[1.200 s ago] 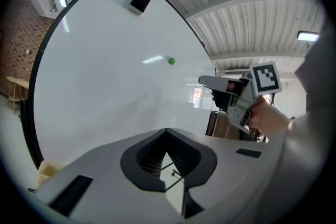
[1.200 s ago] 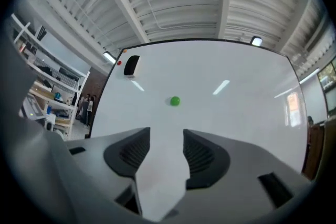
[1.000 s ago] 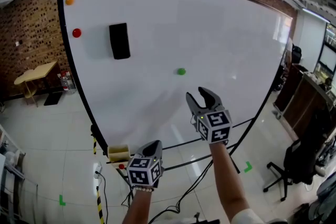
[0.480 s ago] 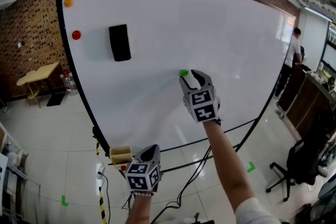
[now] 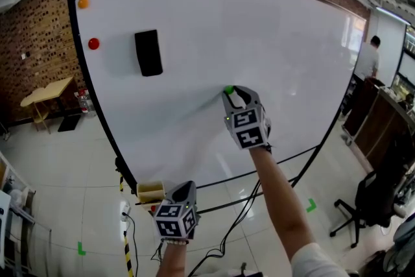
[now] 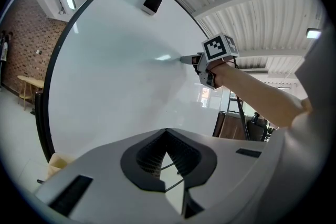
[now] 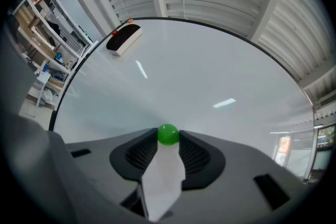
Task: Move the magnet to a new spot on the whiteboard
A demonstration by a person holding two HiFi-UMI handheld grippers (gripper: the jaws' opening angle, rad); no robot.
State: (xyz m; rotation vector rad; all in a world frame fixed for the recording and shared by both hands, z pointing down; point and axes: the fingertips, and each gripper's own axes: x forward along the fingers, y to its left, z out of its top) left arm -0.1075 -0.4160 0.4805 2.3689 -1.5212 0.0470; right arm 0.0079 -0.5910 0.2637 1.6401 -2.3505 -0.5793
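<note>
A small green magnet (image 5: pixel 228 89) (image 7: pixel 168 134) sits on the big whiteboard (image 5: pixel 272 36), a little below its middle. My right gripper (image 5: pixel 234 95) (image 7: pixel 168 137) is up against the board with the magnet between its fingertips; the jaws are closing and both pads touch the magnet's sides. From the left gripper view, the right gripper (image 6: pixel 190 59) shows with its tips at the board. My left gripper (image 5: pixel 186 187) (image 6: pixel 167 132) hangs low below the board's lower edge, shut with nothing in it.
A black eraser (image 5: pixel 148 52) (image 7: pixel 124 38), a red magnet (image 5: pixel 94 43) and an orange magnet (image 5: pixel 83 2) sit at the board's upper left. A yellow box (image 5: pixel 150 191) hangs under the board. A wooden table (image 5: pixel 45 94) stands at left; an office chair (image 5: pixel 366 204) and a person (image 5: pixel 369 56) are at right.
My right gripper has risen to the board and brought its open jaws around the green magnet, then closed them onto it. The left gripper has sunk slightly.
</note>
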